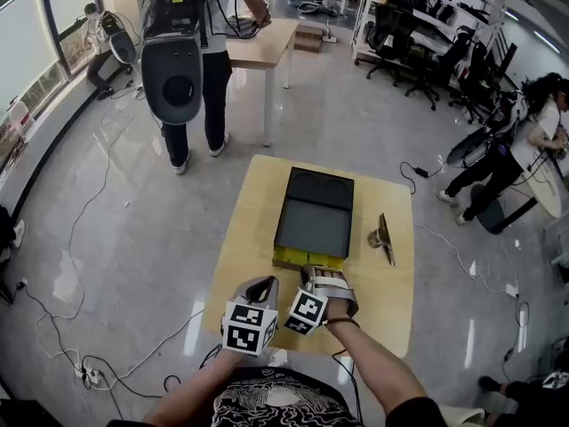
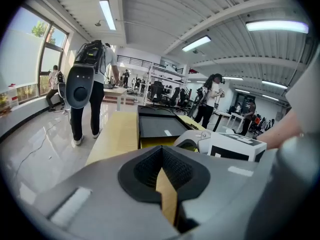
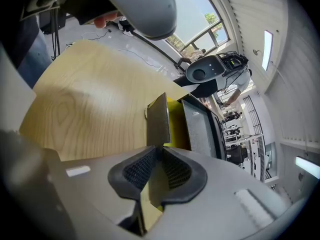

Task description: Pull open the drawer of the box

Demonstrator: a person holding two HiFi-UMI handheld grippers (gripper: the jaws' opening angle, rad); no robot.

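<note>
A flat black box (image 1: 316, 212) lies lengthwise on the small wooden table (image 1: 258, 212). Its yellow drawer (image 1: 292, 258) shows as a narrow strip at the near end. My right gripper (image 1: 317, 278) is at that end, shut on the drawer's dark pull flap (image 3: 159, 120), which runs between the jaws (image 3: 160, 151) beside the yellow drawer front (image 3: 176, 126). My left gripper (image 1: 263, 285) hovers just left of it over the table, shut with nothing held (image 2: 161, 151). The left gripper view shows the box (image 2: 160, 126) ahead and the right gripper (image 2: 227, 148) beside it.
A small metal tool (image 1: 384, 237) lies on the table to the right of the box. A person with a backpack (image 1: 191, 60) stands at a far desk (image 1: 262, 47); another person (image 1: 524, 145) is at the right. Cables (image 1: 89, 372) trail on the floor.
</note>
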